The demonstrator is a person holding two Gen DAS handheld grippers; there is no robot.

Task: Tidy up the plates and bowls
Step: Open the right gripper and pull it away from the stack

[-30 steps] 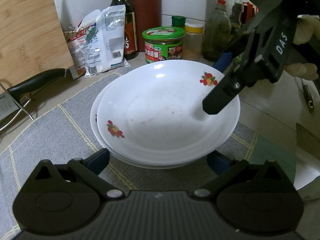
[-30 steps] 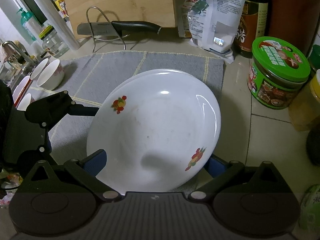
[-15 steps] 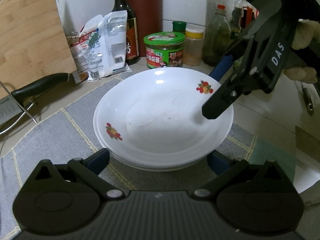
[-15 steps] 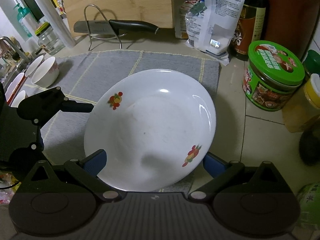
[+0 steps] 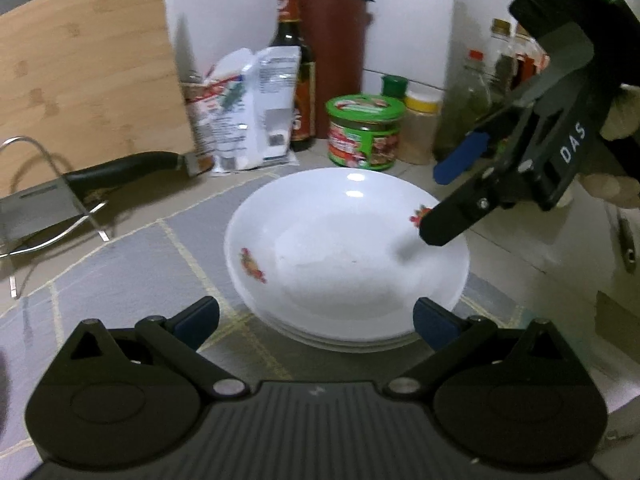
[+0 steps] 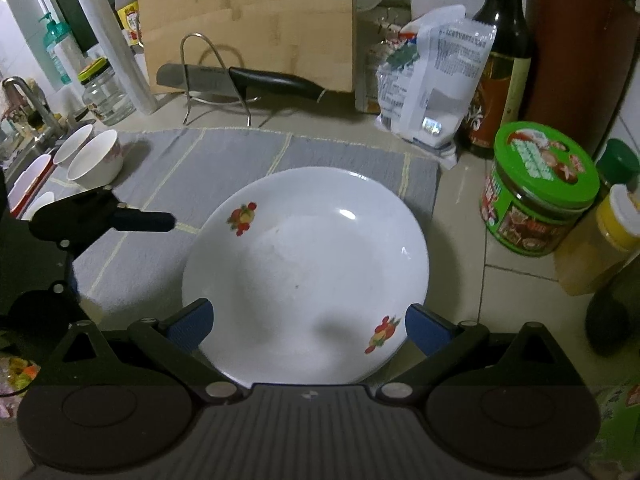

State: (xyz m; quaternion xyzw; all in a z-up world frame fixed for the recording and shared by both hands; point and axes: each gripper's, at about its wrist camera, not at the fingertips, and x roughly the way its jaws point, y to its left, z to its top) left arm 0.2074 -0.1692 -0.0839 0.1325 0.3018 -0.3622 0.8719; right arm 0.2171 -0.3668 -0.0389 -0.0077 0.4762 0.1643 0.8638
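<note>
The plates (image 5: 347, 256) are stacked ahead of both spread, empty claws (image 5: 316, 322) (image 6: 306, 326); left of the right claw, bowls (image 6: 94, 158) are left unsorted.

Glossy white glazed plates (image 6: 320, 264) on a matt woven cloth mat (image 6: 224, 160) — bamboo-wood board (image 6: 248, 20) behind.

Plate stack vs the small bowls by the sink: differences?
The plates are wide and shallow; the small bowls are narrow and deep. The plates sit stacked on the grey mat, between both open grippers; the bowls stand side by side at the mat's far-left edge, untouched. The plates show fruit prints inside; the bowls look plain inside. Both are white.
</note>
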